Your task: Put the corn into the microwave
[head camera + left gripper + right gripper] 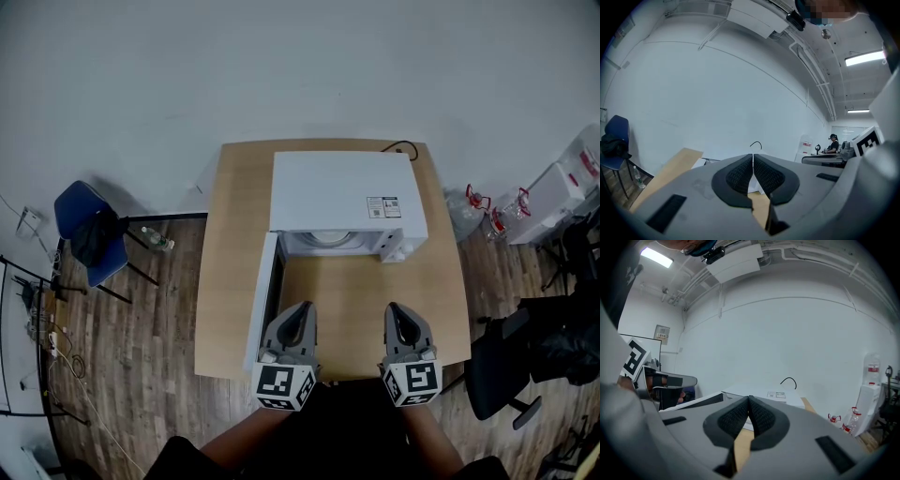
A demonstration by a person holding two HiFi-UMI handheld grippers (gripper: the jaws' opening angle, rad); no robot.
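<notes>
The left gripper [300,313] and right gripper [401,313] hung side by side over the table's [234,244] near edge, jaws together on nothing. The microwave [342,192] stood farther back, its door [264,291] open leftward. The corn could not be made out.

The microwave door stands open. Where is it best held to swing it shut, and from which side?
Probably take the door at its free end, the one nearest the person, coming from the front with the left gripper. It stands upright and thin, hinged at the microwave, so opened jaws could straddle that edge.
</notes>
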